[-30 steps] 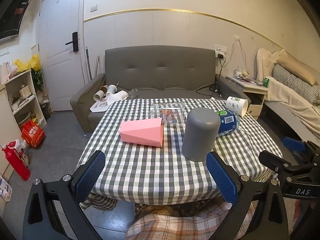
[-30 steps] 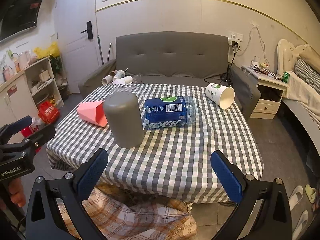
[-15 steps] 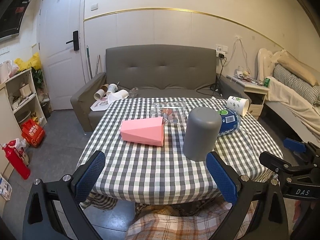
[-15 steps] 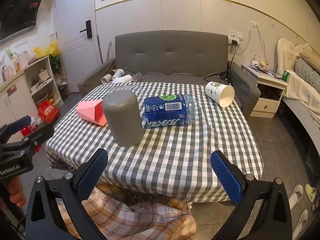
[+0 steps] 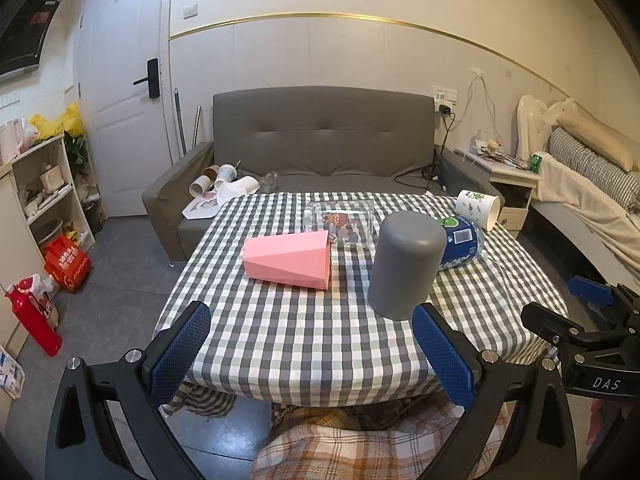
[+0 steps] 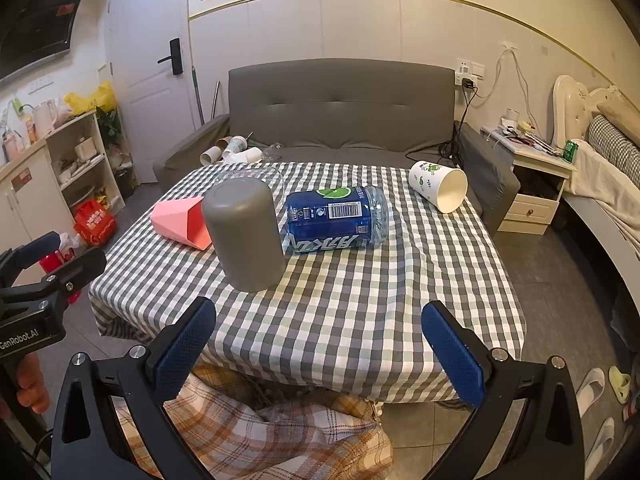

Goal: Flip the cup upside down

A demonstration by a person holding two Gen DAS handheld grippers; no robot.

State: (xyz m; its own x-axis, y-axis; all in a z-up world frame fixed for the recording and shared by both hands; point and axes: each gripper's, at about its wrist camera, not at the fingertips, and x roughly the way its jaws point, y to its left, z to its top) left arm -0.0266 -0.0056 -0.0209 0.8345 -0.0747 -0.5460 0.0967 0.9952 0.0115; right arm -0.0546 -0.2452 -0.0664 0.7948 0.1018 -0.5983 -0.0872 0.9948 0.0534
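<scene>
A grey cup stands mouth down on the checked tablecloth; it also shows in the right wrist view. A pink faceted cup lies on its side to its left, also seen in the right wrist view. A white printed paper cup lies on its side at the far right. My left gripper is open and empty near the table's front edge. My right gripper is open and empty, also back from the cups.
A blue-labelled bottle lies behind the grey cup. A clear plastic container stands behind the pink cup. A grey sofa is behind the table, a shelf at left, a nightstand at right.
Both grippers have drifted very slightly; the view has shifted a little. Nothing on the table has moved.
</scene>
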